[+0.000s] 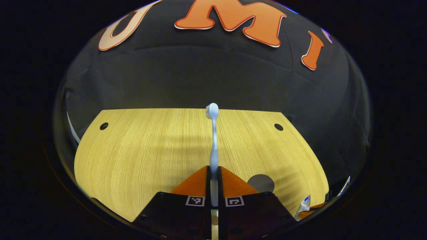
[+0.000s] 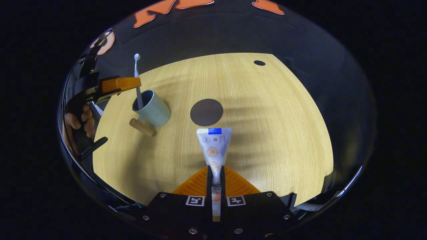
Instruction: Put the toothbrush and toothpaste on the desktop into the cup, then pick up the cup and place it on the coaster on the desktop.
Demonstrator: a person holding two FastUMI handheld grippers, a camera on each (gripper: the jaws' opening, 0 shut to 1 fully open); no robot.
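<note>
With the left gripper (image 1: 214, 173) clamped on the toothbrush (image 1: 213, 140), its handle end lowered into the cup (image 2: 151, 108), and the right gripper (image 2: 216, 173) clamped on the toothpaste tube (image 2: 214, 146) just before the coaster (image 2: 206, 112), loading was under way; release would presumably follow.

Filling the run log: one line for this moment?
left gripper: holds toothbrush over cup | right gripper: holds toothpaste | coaster: bare

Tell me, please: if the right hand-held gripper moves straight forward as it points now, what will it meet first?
Probably the round dark coaster: it lies on the wooden desktop straight beyond the toothpaste tube clamped in the right hand-held gripper. Height above the desktop is unclear, so it might pass over.
</note>
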